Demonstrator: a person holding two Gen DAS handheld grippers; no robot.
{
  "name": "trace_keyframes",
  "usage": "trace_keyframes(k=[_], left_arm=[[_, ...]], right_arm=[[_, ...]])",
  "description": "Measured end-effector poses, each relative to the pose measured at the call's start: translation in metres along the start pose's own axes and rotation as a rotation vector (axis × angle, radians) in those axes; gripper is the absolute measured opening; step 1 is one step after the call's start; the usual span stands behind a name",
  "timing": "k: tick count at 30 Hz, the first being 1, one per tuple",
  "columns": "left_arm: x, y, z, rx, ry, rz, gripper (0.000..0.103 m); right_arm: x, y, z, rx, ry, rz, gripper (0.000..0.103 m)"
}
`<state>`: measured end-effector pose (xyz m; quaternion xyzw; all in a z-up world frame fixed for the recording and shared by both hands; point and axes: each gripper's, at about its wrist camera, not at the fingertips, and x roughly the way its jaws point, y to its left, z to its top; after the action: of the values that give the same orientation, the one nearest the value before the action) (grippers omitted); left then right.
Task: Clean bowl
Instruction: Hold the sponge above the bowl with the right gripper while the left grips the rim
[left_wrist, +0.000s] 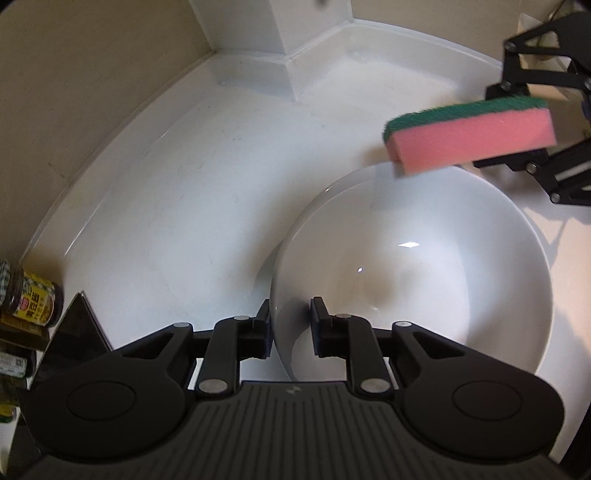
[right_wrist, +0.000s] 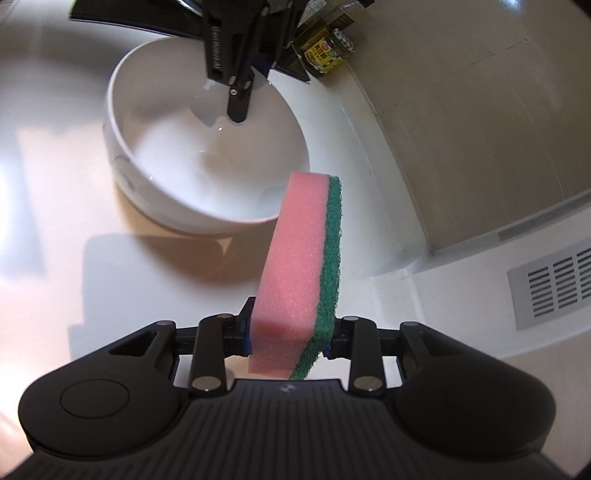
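White ceramic bowl on white surface near the corner wall, left gripper clamped on bowl rim, one finger inside, one outside, right gripper clenched on pink-and-green sponge, sponge held above the rim, labelled jar at surface edge

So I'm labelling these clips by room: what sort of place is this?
Probably a home kitchen counter: a white bowl on a white worktop, a scrubbing sponge, and condiment jars by the wall.
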<state>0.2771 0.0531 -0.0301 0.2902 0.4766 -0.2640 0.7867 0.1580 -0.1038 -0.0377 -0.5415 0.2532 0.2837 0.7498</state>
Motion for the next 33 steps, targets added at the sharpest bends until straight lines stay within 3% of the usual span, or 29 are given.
trace_keyframes(k=[5, 12, 17, 25, 33], left_arm=[[-0.004, -0.009, -0.003, 0.048, 0.005, -0.009, 0.022], [-0.008, -0.016, -0.009, 0.136, -0.013, -0.042, 0.023], [-0.009, -0.019, -0.009, 0.183, -0.018, -0.049, 0.025], [-0.01, -0.023, -0.009, 0.142, -0.021, -0.016, 0.027], [-0.017, -0.023, -0.012, 0.098, -0.015, 0.01, 0.027]], right_arm=[[0.005, -0.005, 0.004, -0.008, -0.012, 0.015, 0.028], [-0.025, 0.006, -0.002, -0.026, -0.036, 0.073, 0.028], [-0.017, 0.008, 0.001, -0.078, -0.024, 0.054, 0.028], [0.005, 0.007, 0.024, -0.091, -0.024, -0.019, 0.028], [0.013, 0.004, 0.038, 0.078, 0.011, -0.034, 0.028]])
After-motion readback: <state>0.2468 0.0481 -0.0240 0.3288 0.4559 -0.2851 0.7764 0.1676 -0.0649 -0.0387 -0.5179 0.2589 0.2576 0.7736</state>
